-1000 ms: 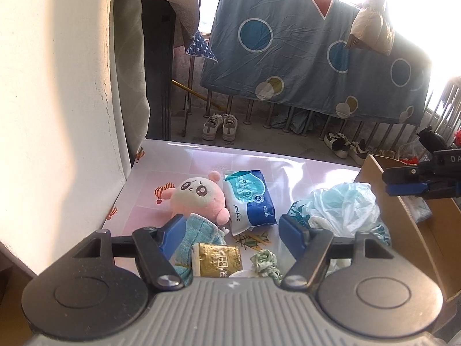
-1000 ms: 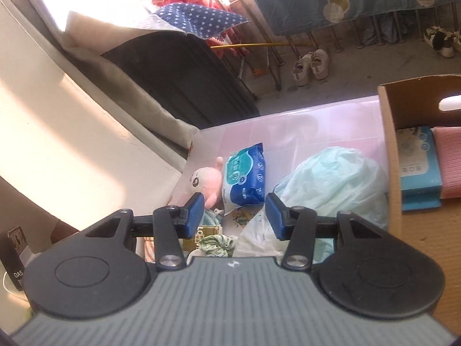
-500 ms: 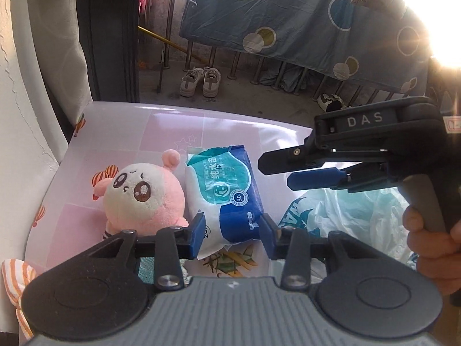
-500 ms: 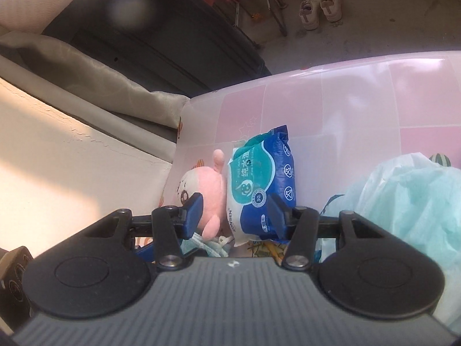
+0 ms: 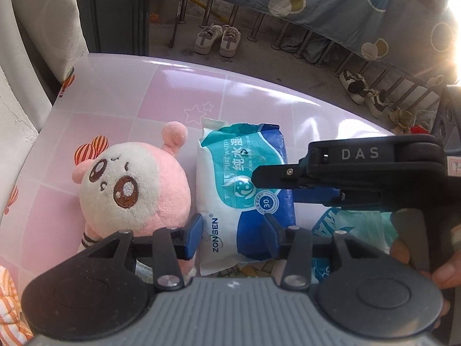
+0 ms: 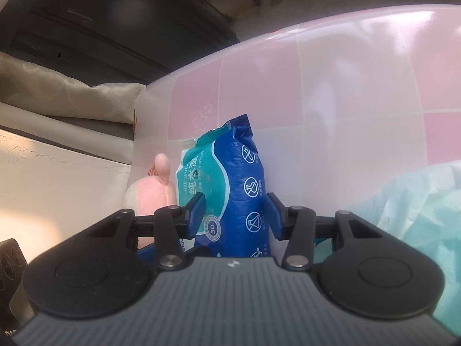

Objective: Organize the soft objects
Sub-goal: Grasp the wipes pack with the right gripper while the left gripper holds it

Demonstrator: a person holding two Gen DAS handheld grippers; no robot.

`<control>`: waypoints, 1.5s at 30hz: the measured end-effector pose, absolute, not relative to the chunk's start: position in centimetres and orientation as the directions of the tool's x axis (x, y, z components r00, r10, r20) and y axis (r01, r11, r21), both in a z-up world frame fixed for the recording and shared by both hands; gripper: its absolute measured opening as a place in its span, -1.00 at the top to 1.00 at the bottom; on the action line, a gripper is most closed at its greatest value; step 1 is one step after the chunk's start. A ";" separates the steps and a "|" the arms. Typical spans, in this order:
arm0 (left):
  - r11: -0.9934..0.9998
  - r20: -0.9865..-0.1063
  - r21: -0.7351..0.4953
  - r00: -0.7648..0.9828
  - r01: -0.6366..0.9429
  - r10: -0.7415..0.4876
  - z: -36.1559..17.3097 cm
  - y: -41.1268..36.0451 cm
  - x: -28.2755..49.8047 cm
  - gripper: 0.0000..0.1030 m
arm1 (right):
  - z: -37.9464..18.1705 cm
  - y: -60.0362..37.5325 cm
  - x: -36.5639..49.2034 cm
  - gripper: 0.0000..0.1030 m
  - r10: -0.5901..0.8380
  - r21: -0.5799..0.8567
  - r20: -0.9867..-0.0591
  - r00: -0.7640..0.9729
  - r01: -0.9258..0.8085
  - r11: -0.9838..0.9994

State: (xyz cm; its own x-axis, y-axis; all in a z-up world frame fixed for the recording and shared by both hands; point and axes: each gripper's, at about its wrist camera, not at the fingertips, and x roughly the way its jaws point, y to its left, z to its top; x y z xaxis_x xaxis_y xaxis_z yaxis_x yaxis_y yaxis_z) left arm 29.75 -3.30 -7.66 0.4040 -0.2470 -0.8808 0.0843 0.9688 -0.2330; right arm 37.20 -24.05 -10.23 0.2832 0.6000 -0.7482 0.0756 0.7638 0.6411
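- The bench (image 5: 253, 92) has a glossy top of pale pink and white squares, printed with small star outlines and striped hot-air balloons near its left edge.
- A pink and white plush toy (image 5: 135, 190) lies face up on the left part of the bench.
- A blue and teal pack of wet wipes (image 5: 230, 201) lies flat just beside the toy, on its right, their sides touching or nearly so.
- A pale teal plastic bag (image 6: 417, 201) lies crumpled on the bench, right of the pack.
- An orange-striped cloth (image 5: 8, 311) shows at the near left corner.
- Something with a leaf print peeks from under the pack's near end; it is mostly hidden.
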 end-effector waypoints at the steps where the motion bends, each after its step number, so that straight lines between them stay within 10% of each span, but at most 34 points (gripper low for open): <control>1: 0.970 -0.880 -0.230 0.407 0.084 -0.244 -7.6 -3.6 30.3 0.09 | -10.5 -24.2 37.3 0.14 0.606 0.649 -0.743 0.284 0.082 0.756; 12: 0.971 -0.878 -0.227 0.416 0.077 -0.238 -7.7 -4.2 31.0 -0.30 | -11.6 -26.0 37.4 0.13 0.653 0.705 -0.700 0.288 0.131 0.697; 45: 0.949 -0.752 -0.184 0.585 0.258 -0.304 5.7 -11.7 20.5 -0.23 | 0.7 -31.2 29.3 0.30 0.695 0.782 -0.561 0.449 0.012 0.623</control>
State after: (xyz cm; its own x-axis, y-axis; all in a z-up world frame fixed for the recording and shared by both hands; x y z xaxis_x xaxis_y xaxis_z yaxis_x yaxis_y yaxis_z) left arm 20.50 -11.73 5.71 0.5850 -0.3043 -0.7518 0.2576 0.9487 -0.1835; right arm 29.25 -31.19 0.72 0.4492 0.6954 -0.5609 0.0115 0.6232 0.7820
